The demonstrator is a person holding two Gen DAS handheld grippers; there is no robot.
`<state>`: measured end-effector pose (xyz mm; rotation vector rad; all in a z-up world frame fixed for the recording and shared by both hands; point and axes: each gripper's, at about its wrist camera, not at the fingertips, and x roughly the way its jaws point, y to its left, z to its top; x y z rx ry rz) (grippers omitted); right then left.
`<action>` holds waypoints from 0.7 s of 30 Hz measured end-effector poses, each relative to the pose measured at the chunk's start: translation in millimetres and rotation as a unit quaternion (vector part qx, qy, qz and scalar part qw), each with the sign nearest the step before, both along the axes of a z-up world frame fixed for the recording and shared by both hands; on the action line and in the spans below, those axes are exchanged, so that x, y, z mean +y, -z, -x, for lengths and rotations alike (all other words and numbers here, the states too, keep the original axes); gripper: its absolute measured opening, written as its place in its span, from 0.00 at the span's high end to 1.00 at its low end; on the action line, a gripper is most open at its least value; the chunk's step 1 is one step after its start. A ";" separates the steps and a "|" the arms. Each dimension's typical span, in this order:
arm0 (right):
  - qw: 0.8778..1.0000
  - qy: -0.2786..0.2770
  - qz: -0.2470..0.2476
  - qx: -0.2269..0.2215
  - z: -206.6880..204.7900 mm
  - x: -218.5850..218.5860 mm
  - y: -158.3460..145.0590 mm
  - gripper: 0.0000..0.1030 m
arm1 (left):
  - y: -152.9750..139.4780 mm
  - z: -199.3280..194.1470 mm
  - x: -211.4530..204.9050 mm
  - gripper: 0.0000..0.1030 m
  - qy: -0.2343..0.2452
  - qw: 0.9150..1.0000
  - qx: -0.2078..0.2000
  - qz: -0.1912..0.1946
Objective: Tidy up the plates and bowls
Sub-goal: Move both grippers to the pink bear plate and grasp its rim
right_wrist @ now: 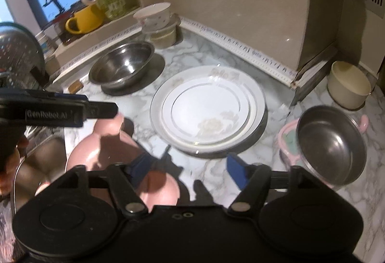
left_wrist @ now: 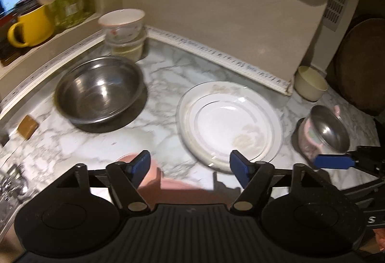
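Jaws of left gripper (left_wrist: 190, 170) and right gripper (right_wrist: 187, 170) spread wide, nothing held. Plate stack (right_wrist: 208, 110) seen just ahead; pink dish (right_wrist: 154, 186) below left fingers.

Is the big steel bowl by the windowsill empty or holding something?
Empty. The steel bowl stands upright on the marble counter, its shiny bare bottom visible in both views.

My two wrist cameras look steeply down and forward over the marble table (left_wrist: 156, 75), quite near. Both share the stack of white plates (left_wrist: 228, 123) and the large steel bowl (right_wrist: 122, 65); the right view stands further right.
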<state>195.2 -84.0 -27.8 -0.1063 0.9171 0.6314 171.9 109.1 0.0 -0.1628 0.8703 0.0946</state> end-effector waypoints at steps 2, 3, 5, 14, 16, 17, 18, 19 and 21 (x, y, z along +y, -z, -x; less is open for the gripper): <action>1.000 -0.007 0.004 0.001 5.8 2.2 3.9 0.20 | 2.2 7.6 8.7 0.24 -0.010 1.000 0.000 -0.003; 1.000 -0.010 0.006 0.003 8.5 3.0 5.7 0.17 | 3.6 10.5 12.5 0.24 -0.012 1.000 0.001 -0.003; 1.000 -0.015 0.008 0.003 13.7 4.8 9.0 0.13 | 8.6 15.2 20.2 0.24 -0.019 1.000 0.006 -0.004; 0.999 -0.003 0.013 0.035 19.8 3.5 31.2 0.10 | 43.8 36.8 50.5 0.24 -0.047 0.998 0.029 0.004; 0.999 0.010 0.013 0.047 18.0 2.9 37.6 0.10 | 51.9 40.5 56.2 0.24 -0.055 0.998 0.038 0.002; 0.998 0.015 0.013 0.055 16.9 2.6 41.3 0.12 | 55.6 42.5 58.1 0.24 -0.058 0.997 0.042 -0.001; 0.998 0.017 0.013 0.062 16.1 2.6 44.2 0.12 | 59.1 44.5 59.9 0.24 -0.061 0.997 0.045 -0.003; 0.997 0.018 0.015 0.068 15.8 3.1 47.4 0.14 | 61.8 46.4 62.6 0.24 -0.065 0.997 0.048 -0.004; 0.997 0.017 0.019 0.076 15.7 4.8 52.4 0.20 | 66.7 49.5 67.3 0.24 -0.068 0.996 0.053 -0.006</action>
